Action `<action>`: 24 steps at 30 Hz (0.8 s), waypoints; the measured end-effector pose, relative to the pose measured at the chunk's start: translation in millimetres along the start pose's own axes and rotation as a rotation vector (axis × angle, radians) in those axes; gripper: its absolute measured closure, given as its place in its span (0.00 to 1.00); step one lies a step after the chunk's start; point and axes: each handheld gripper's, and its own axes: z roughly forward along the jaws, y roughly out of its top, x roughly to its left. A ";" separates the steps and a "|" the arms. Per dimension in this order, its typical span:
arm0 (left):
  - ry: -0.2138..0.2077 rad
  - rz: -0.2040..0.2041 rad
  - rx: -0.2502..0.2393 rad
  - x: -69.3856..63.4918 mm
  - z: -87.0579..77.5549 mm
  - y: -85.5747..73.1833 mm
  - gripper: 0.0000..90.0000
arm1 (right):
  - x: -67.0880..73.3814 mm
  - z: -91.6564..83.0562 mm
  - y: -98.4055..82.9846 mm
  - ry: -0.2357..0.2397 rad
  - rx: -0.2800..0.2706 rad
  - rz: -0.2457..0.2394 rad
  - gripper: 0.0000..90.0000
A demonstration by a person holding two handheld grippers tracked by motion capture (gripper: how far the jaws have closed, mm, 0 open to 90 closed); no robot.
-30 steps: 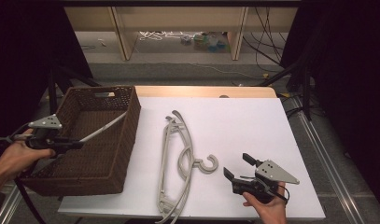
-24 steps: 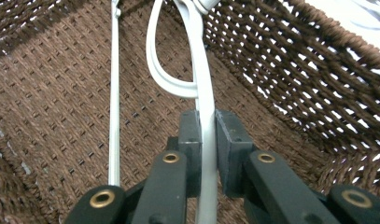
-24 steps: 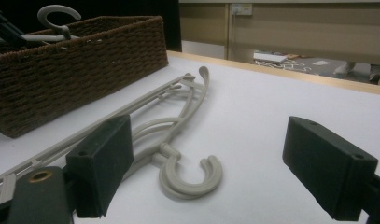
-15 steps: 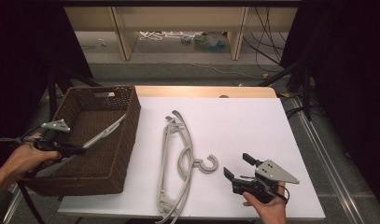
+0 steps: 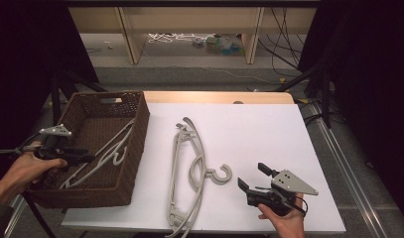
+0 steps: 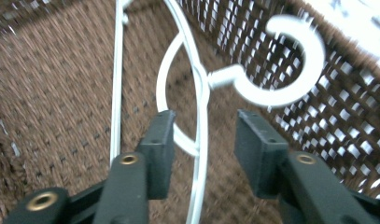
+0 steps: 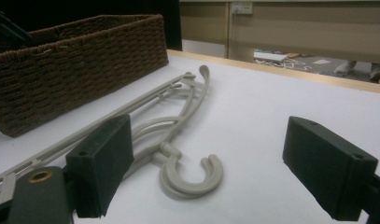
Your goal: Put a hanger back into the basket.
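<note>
Now white hanger (image 5: pixel 106 152) seen lying inside brown wicker basket (image 5: pixel 132 148), hook against basket wall. Left gripper (image 5: pixel 78 157) held over basket; fingers (image 6: pixel 160 147) just parted, released, hanger's thin bar between them, not pressed. Right gripper (image 5: pixel 251 178) held low over white worktop (image 5: pixel 259 129), fingers spread wide, nothing grasped. Beige hangers (image 5: pixel 189 173) seen stacked on worktop between basket and right gripper, hook (image 7: pixel 190 177) just ahead of right fingers.

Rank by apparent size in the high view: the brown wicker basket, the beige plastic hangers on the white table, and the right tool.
1. Brown wicker basket, plainly largest.
2. Beige plastic hangers, long but thin.
3. Right tool, smallest, though it sits nearest the camera, which flatters it.
</note>
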 end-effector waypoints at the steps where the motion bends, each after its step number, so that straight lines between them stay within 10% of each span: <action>1: 0.003 -0.016 -0.020 -2.1 -0.9 0.7 0.54 | -0.1 -0.2 0.0 0.000 0.002 -0.001 0.19; 13: 0.017 -0.077 -0.264 -47.2 -9.8 14.3 0.34 | 0.5 -1.4 0.3 -0.008 0.008 -0.003 0.19; 24: -0.042 -0.108 -0.388 -102.5 -3.7 27.7 0.22 | 0.2 -3.1 1.2 -0.015 0.005 -0.008 0.19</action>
